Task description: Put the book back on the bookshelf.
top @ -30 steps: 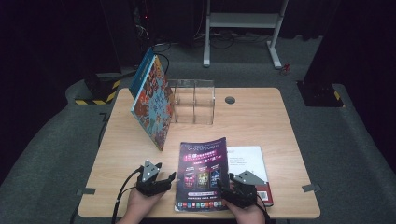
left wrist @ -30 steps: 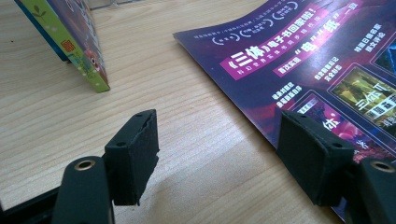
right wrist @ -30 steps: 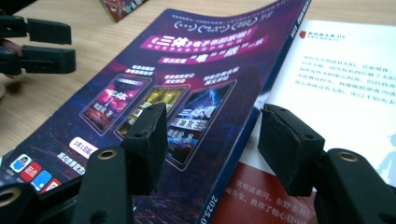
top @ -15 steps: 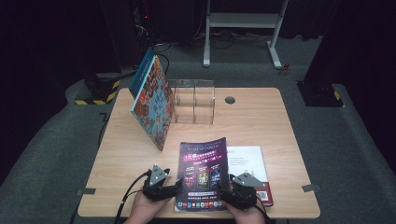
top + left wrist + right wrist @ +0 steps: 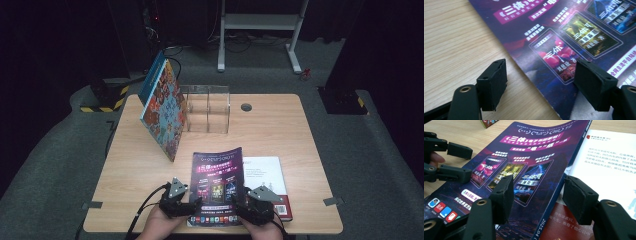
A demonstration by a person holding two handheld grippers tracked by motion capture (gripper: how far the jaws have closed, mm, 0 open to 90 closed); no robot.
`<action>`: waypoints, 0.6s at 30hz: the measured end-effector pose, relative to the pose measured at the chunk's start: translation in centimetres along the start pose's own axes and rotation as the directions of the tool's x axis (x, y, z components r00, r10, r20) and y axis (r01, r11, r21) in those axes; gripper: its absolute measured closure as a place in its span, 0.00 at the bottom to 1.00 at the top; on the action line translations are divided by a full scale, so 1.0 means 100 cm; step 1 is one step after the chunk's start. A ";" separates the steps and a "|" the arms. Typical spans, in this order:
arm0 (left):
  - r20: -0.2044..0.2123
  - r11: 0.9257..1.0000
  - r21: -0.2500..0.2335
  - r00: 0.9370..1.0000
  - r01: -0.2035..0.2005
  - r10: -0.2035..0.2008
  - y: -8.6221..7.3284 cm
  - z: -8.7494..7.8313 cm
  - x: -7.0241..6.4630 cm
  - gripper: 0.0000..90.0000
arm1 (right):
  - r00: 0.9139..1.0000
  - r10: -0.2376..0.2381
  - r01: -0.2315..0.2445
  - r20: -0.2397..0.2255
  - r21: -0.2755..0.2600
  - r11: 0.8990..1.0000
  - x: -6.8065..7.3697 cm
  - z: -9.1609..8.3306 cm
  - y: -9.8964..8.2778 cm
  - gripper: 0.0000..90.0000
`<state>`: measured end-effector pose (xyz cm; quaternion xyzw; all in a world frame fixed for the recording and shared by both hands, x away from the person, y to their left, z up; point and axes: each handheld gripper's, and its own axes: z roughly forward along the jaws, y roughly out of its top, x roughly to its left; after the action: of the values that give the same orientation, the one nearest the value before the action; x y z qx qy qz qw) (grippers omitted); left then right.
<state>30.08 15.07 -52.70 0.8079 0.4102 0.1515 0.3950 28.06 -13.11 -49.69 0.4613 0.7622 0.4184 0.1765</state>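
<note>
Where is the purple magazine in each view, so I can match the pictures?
High view: purple magazine lies front centre, between both grippers.
Left gripper view: it covers the upper right, its edge running between the jaws.
Right gripper view: it spans the centre.
Shared landmark: its three book-cover panels.

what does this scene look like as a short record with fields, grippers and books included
work in hand: both grippers at the near end of the purple glossy magazine
left gripper: jaws astride the magazine's left edge, pads not pressing it
right gripper: jaws astride its spine edge, pads apart from it
under the magazine: white and red paperback book, lying flat
far left: colourful patterned picture book, tilted against the clear acrylic rack
surface: light wooden table
</note>
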 end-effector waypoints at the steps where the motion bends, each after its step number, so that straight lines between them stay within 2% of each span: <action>1: 0.003 1.000 -0.002 1.000 -0.001 0.001 0.000 0.000 0.000 0.30 | 1.000 0.005 -0.005 0.004 0.000 1.000 0.000 0.000 0.000 0.50; 5: 0.023 1.000 -0.008 1.000 -0.018 0.019 0.000 0.000 0.000 0.35 | 1.000 0.013 -0.013 0.009 0.001 1.000 -0.001 0.000 0.000 0.54; 7: 0.030 1.000 -0.011 0.999 -0.014 0.014 -0.001 0.000 -0.001 0.38 | 1.000 0.012 -0.011 0.016 -0.001 1.000 -0.001 0.000 0.001 0.59; 10: 0.006 0.999 -0.016 0.999 -0.046 0.046 0.000 -0.001 -0.002 0.38 | 0.999 0.017 -0.017 0.029 0.001 1.000 -0.001 -0.001 0.000 0.69; 11: 0.002 0.999 -0.022 0.999 -0.043 0.043 -0.001 -0.002 -0.003 0.39 | 0.999 0.013 -0.014 0.031 0.004 1.000 -0.001 -0.001 0.001 0.73; 12: -0.023 0.998 -0.024 0.998 -0.063 0.063 -0.001 -0.002 -0.004 0.39 | 1.000 0.006 -0.006 0.030 0.004 1.000 -0.002 -0.001 0.001 0.76; 15: -0.043 0.998 -0.032 0.998 -0.055 0.053 -0.001 -0.003 -0.006 0.39 | 1.000 0.005 -0.005 0.014 0.006 1.000 -0.001 -0.002 0.000 0.78; 18: -0.037 0.999 -0.031 0.999 -0.034 0.033 -0.001 -0.002 -0.004 0.40 | 1.000 -0.009 0.009 0.009 0.001 1.000 -0.001 -0.002 -0.001 0.79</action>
<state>29.62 14.93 -52.61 0.8054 0.4012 0.1795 0.3976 27.94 -13.35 -49.60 0.4600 0.7636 0.4151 0.1813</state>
